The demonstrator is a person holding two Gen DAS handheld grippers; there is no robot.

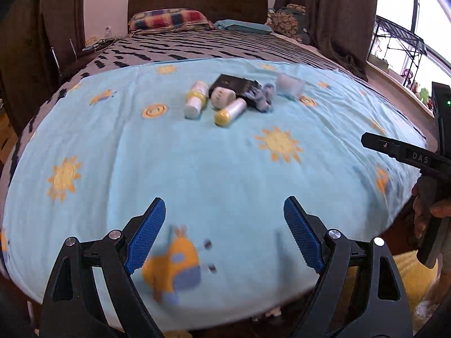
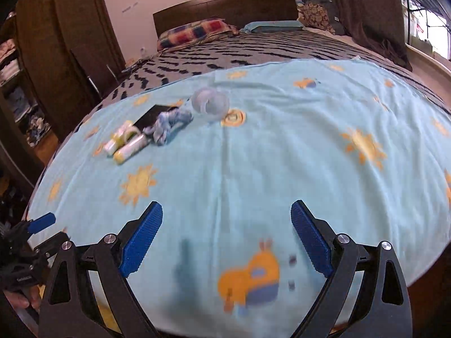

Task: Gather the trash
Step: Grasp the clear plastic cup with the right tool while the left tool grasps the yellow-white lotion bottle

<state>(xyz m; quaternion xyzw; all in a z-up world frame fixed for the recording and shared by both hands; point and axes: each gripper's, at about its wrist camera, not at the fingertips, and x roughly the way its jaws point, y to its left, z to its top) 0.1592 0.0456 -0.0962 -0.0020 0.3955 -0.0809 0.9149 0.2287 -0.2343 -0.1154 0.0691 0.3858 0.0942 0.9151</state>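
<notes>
Left wrist: yellow-capped bottle (image 1: 229, 111) lies flat, cap toward camera.

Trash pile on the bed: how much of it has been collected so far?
Nothing looks collected. The small bottles, black box, blue crumpled scrap and clear cup all lie on the blue sheet. Left gripper and right gripper are open, empty, short of the pile.
</notes>
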